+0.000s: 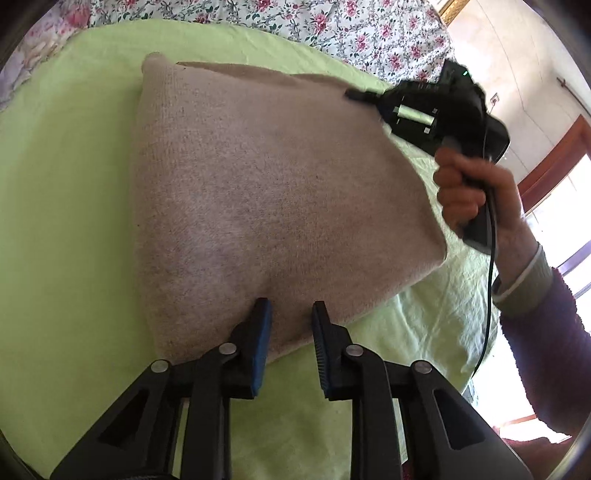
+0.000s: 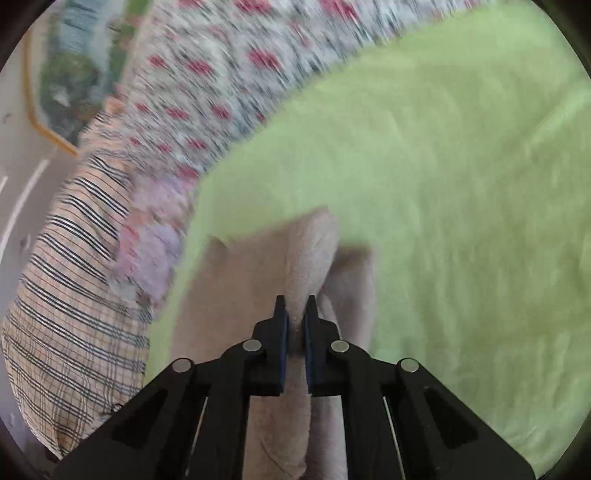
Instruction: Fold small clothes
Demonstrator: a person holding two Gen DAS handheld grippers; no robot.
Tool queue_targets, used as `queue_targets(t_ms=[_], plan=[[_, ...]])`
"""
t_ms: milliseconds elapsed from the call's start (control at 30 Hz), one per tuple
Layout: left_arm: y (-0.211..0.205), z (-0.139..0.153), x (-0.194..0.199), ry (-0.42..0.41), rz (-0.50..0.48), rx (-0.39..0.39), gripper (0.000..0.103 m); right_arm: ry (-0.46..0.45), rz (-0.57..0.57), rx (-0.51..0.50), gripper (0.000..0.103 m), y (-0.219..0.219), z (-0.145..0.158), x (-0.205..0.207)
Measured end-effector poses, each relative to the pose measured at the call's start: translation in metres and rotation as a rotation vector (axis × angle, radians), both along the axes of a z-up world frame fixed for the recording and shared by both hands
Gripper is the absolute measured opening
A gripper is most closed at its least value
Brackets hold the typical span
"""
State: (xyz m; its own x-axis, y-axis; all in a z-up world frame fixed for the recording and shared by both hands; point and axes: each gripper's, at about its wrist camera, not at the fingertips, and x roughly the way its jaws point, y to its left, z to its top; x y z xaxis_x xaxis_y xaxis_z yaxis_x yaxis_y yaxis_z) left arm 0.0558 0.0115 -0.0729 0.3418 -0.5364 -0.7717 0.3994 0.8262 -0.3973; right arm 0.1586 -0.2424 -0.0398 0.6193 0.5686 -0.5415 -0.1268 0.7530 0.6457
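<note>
A beige knitted garment (image 1: 258,192) lies folded on a light green sheet (image 1: 66,184). In the left wrist view my left gripper (image 1: 291,308) sits at the garment's near edge, and a pucker of the knit fills the gap between its blue pads. My right gripper (image 1: 352,94), held by a person's hand (image 1: 465,192), pinches the garment's far right corner. In the right wrist view the right gripper (image 2: 295,301) is shut on a raised ridge of the beige garment (image 2: 258,273), which runs up between its fingers.
A floral bedcover (image 1: 332,26) lies beyond the green sheet. A plaid striped cloth (image 2: 74,295) hangs at the bed's left side in the right wrist view. A black cable (image 1: 489,288) trails from the right gripper's handle. A window (image 1: 554,221) is at the right.
</note>
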Motion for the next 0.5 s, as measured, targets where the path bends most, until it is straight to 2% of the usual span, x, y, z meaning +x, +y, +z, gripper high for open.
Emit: queue_targets(t_ms=[67,167,233,300,400,500], plan=[[-0.001,-0.001,0.001,0.005,0.003,-0.001,0.021,0.032,-0.018,-0.11,0.008,0.007,-0.01,0.01],[0.0,-0.003,0.0,0.006,0.005,0.005,0.021,0.095,-0.01,-0.18,0.008,0.019,-0.037,0.02],[0.001,-0.004,-0.001,0.005,0.006,0.007,0.021,0.096,-0.015,-0.178,0.008,0.021,-0.043,0.02],[0.002,-0.002,-0.001,0.014,0.011,-0.004,0.019,0.107,-0.042,-0.145,0.011,0.015,-0.037,0.017],[0.004,0.006,-0.003,0.023,0.009,-0.02,0.02,0.093,-0.074,-0.162,0.012,0.008,-0.018,0.001],[0.008,0.023,-0.012,-0.012,0.012,-0.047,0.023,0.041,-0.074,-0.138,0.012,0.001,0.0,-0.023]])
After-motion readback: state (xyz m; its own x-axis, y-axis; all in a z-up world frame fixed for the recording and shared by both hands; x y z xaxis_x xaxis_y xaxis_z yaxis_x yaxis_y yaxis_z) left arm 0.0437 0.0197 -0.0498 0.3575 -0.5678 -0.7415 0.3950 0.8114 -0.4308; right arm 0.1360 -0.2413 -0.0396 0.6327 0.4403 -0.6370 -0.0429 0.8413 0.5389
